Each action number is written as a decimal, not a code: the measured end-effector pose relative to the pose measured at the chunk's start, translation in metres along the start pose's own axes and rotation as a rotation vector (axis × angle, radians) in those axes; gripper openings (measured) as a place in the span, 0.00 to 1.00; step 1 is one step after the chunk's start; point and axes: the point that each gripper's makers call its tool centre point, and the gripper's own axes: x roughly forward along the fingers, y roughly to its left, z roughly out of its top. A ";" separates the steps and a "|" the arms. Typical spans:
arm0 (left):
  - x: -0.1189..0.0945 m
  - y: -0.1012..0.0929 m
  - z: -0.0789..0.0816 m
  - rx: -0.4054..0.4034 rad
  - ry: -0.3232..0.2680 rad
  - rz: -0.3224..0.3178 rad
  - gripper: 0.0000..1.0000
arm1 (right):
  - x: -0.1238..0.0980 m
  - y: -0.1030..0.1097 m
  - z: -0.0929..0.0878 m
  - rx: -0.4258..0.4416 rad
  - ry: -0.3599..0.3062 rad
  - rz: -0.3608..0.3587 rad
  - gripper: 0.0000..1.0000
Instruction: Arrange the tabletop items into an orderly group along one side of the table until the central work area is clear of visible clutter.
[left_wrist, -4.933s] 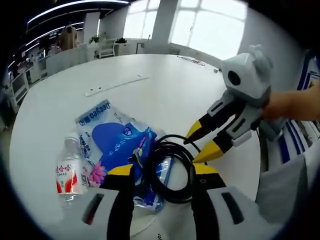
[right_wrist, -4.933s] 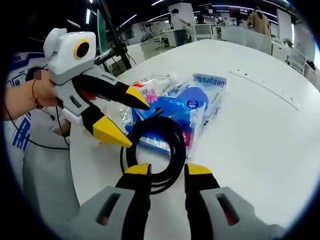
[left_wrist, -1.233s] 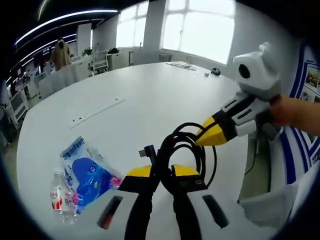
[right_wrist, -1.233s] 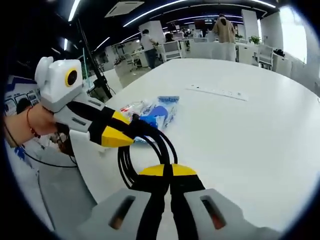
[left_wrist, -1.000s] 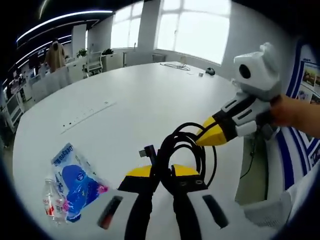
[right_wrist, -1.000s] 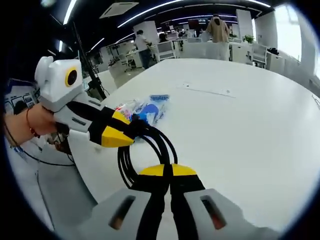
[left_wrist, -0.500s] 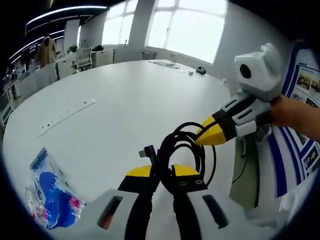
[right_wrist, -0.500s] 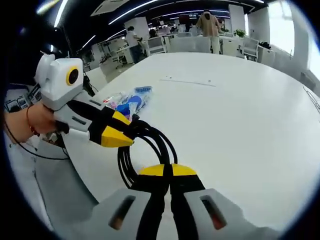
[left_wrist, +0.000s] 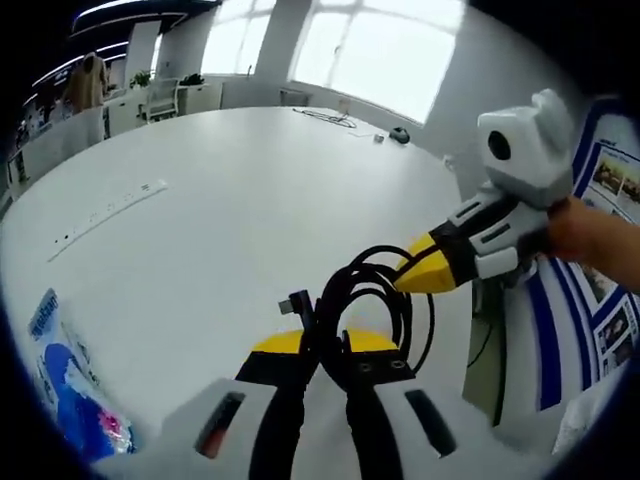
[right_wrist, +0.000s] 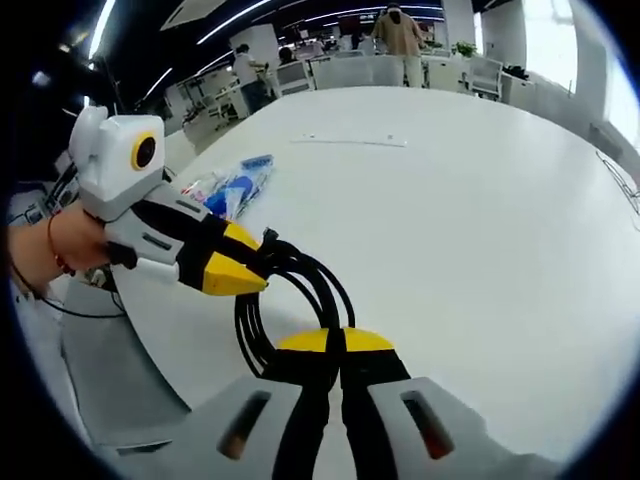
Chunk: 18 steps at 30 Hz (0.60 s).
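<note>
Both grippers, left (left_wrist: 322, 345) and right (right_wrist: 327, 343), clamp one coiled black cable (left_wrist: 365, 300), held above the white table (right_wrist: 480, 200); the blue packet (right_wrist: 238, 186) lies near the edge; the carry seems underway; next, set the cable beside it.

Both cameras sit close above the white table (left_wrist: 230, 210), facing each other's gripper (windows far in one, offices in the other), sharing the black cable (right_wrist: 290, 290).
</note>
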 end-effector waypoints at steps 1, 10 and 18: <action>0.005 0.000 -0.001 -0.008 0.006 -0.003 0.11 | 0.001 -0.003 -0.002 0.004 0.007 -0.002 0.00; 0.034 0.001 -0.007 -0.035 0.046 -0.022 0.11 | 0.015 -0.028 -0.016 0.042 0.038 -0.012 0.00; 0.053 0.004 -0.009 -0.048 0.075 -0.016 0.11 | 0.026 -0.043 -0.025 0.097 0.037 -0.019 0.00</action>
